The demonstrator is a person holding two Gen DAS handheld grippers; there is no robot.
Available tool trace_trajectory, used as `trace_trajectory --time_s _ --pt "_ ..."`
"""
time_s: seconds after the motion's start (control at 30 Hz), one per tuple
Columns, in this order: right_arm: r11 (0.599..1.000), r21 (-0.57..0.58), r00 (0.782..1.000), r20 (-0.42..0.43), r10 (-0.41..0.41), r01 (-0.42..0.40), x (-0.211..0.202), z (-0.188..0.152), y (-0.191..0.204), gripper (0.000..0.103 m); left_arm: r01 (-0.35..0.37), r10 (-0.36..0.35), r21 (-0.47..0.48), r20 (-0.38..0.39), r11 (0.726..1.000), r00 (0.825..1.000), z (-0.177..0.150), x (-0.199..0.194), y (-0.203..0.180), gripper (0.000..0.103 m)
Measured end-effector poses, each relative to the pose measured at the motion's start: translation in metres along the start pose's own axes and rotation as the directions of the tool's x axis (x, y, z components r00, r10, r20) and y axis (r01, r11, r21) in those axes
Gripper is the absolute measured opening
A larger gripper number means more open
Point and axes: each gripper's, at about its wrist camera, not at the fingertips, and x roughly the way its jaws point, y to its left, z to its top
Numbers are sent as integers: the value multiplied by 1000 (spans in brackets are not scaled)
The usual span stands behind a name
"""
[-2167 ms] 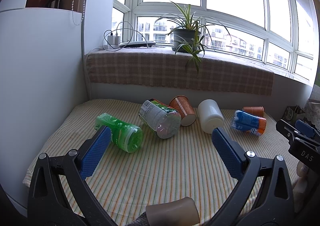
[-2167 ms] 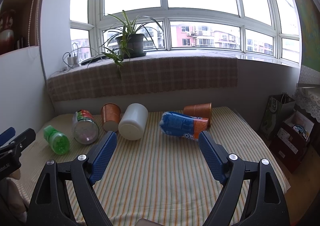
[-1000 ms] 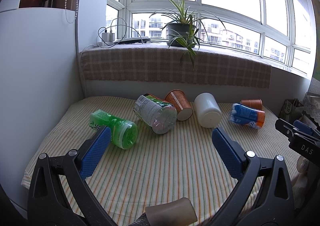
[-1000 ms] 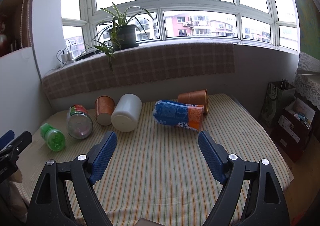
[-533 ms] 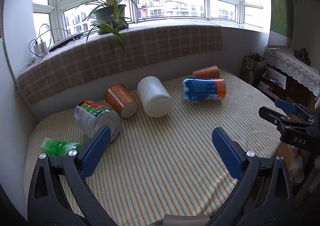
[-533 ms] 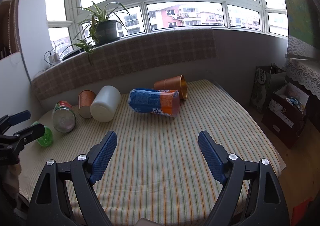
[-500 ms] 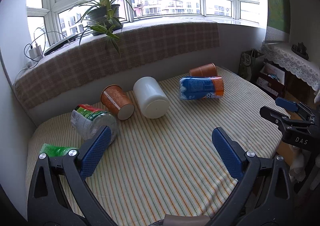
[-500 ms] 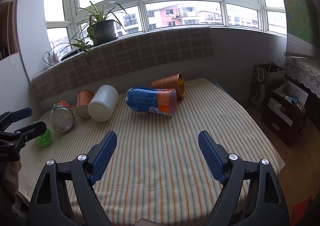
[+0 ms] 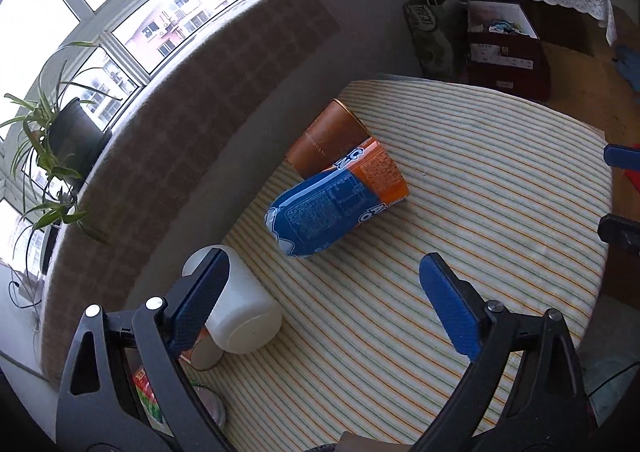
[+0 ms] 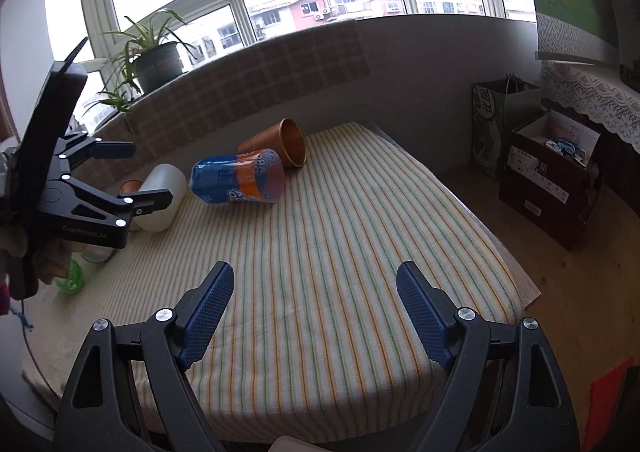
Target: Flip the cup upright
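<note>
A brown paper cup (image 9: 328, 138) lies on its side at the far edge of the striped table (image 9: 480, 188), its open mouth facing right; it also shows in the right wrist view (image 10: 280, 144). A blue and orange cup (image 9: 336, 200) lies on its side against it, also in the right wrist view (image 10: 238, 180). My left gripper (image 9: 320, 292) is open and empty, hovering above the table near the white cup (image 9: 240, 312). My right gripper (image 10: 316, 300) is open and empty over the table's front part. The left gripper also shows in the right wrist view (image 10: 132, 176).
A white cup (image 10: 164, 196), a small orange cup (image 10: 130, 186), a jar with a red-green label (image 9: 148, 396) and a green bottle (image 10: 72, 276) lie at the table's left. A potted plant (image 10: 156, 60) stands on the sill. A bag (image 10: 500, 120) and a box (image 10: 552, 172) stand on the floor at right.
My left gripper has swung right and tilted down over the white cup and the blue and orange cup. My right gripper has turned slightly right and drawn back.
</note>
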Motion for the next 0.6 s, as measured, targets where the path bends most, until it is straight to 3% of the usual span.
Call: trace_trajectory --time_s 0.17,0.33,0.6 --pt "998 61 1000 -4 -30 30 -6 -4 -29 83 -84 97 178 -63 980 993 24 42 -18 98" --pt "990 121 998 -2 -69 69 -13 -7 -59 83 -92 136 307 -126 947 983 30 77 -29 97" --pt "980 178 996 -46 -79 86 -7 -11 -88 83 -123 200 415 -146 902 969 34 111 -35 97"
